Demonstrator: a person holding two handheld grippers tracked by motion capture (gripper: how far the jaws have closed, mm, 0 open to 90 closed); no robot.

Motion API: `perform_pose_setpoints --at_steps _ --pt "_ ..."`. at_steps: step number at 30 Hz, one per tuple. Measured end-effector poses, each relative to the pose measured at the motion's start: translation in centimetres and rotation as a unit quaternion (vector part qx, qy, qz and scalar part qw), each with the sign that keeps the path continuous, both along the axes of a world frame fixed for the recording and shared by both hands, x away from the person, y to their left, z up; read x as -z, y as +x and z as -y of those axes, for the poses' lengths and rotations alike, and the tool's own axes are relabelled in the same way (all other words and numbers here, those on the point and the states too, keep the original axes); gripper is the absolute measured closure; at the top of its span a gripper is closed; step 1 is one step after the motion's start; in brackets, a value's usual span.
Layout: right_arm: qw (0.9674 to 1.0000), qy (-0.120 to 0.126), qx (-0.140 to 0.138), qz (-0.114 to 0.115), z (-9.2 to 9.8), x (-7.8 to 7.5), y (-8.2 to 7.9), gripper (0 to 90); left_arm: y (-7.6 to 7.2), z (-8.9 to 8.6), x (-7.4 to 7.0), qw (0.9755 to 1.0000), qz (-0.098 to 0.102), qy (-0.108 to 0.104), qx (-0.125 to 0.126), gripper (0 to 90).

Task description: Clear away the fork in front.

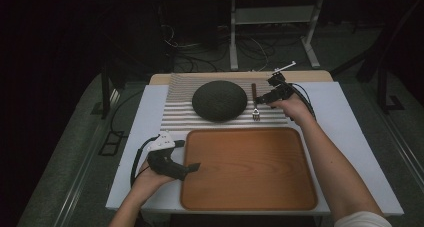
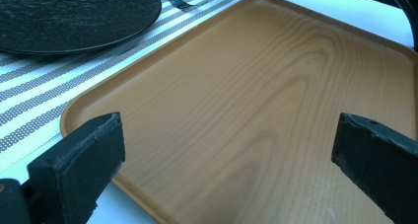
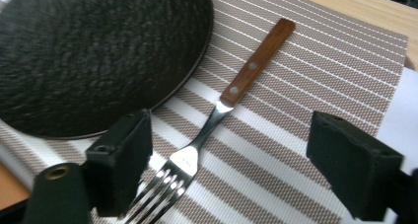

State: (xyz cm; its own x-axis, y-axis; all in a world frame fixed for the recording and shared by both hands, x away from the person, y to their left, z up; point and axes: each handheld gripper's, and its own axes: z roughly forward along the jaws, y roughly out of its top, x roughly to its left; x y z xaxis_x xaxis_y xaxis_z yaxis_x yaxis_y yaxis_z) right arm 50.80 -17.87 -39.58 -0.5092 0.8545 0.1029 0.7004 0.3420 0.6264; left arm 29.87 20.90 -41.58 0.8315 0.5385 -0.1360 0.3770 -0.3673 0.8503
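The right hand-held gripper (image 3: 229, 165) hovers over the fork (image 3: 217, 116), jaws apart and empty, straddling its neck; the fork lies on the striped placemat (image 3: 305, 71) beside the dark plate (image 3: 93, 51). The left hand-held gripper (image 2: 226, 150) gapes wide over the wooden tray (image 2: 276, 76)

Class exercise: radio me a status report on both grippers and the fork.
Right gripper open over fork on mat, no contact. Left gripper open, idle above tray. Plate close beside fork.

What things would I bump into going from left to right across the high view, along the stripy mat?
Striped mat's bare left part → black plate → fork → right gripper.
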Motion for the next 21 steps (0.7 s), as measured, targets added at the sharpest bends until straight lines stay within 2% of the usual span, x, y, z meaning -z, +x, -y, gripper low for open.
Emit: perform_pose_setpoints --at_steps 1,2,3,7,13,14,15,16,21 --pt "1.0 0.0 0.001 -0.003 -0.1 0.0 0.3 22.9 0.0 0.0 0.0 1.0 0.0 -0.001 0.0 0.0" --pt "0.9998 0.006 0.003 -0.017 -0.3 0.2 0.9 30.0 0.0 0.0 0.0 1.0 0.001 -0.001 0.0 0.0" --pt "0.9998 0.006 0.003 -0.017 -0.3 0.2 0.9 30.0 0.0 0.0 0.0 1.0 0.001 -0.001 0.0 0.0" --pt "0.9985 0.002 0.008 -0.053 -0.9 0.6 2.2 40.2 0.0 -0.1 0.0 1.0 0.0 -0.002 -0.001 0.0" --pt "0.9955 -0.02 0.023 -0.089 -2.0 0.9 3.7 49.7 0.1 -0.1 0.0 1.0 0.0 -0.003 0.0 0.0" --pt "0.9945 -0.03 0.026 -0.097 -2.4 1.0 4.2 51.3 0.1 -0.1 0.0 1.0 0.0 -0.003 0.0 0.0" --pt "0.9945 -0.03 0.026 -0.097 -2.4 1.0 4.2 51.8 0.1 -0.1 0.0 1.0 0.0 -0.003 0.0 0.0" --pt "0.9929 -0.038 0.031 -0.108 -2.7 1.2 4.6 53.0 0.1 -0.1 0.0 1.0 -0.001 -0.003 0.0 0.0" --pt "0.9914 -0.043 0.036 -0.118 -3.2 1.6 5.4 55.6 0.1 0.0 0.0 1.0 0.0 -0.001 0.001 0.0"
